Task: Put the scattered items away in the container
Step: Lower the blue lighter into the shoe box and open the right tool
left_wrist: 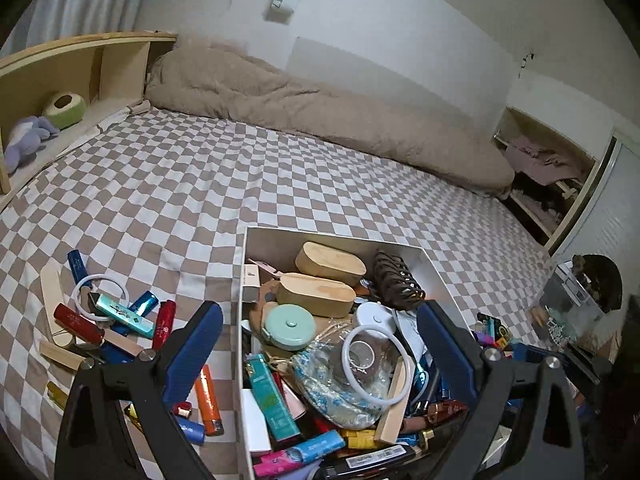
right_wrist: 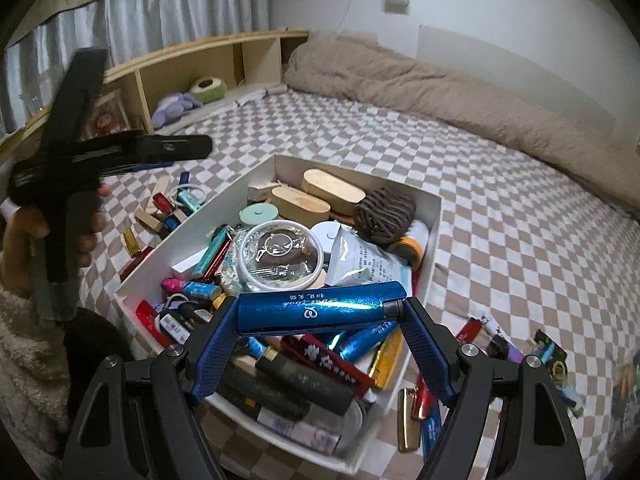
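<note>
Right now your right gripper (right_wrist: pixel 320 344) is clamped on a blue lighter (right_wrist: pixel 320 309), held crosswise just above the near end of the white box (right_wrist: pixel 434 236), while your left gripper (left_wrist: pixel 320 344) hangs with jaws spread and nothing between them over that same box (left_wrist: pixel 243 280). Beyond both grippers the box sits on a brown-and-white checkered bedsheet (left_wrist: pixel 280 176), with two oval wooden boxes (left_wrist: pixel 330 266) at its far end, loose lighters (left_wrist: pixel 120 316) scattered left of your left gripper, and one beige comforter (right_wrist: pixel 460 92) bunched against the white wall (left_wrist: pixel 400 32) farther off.
</note>
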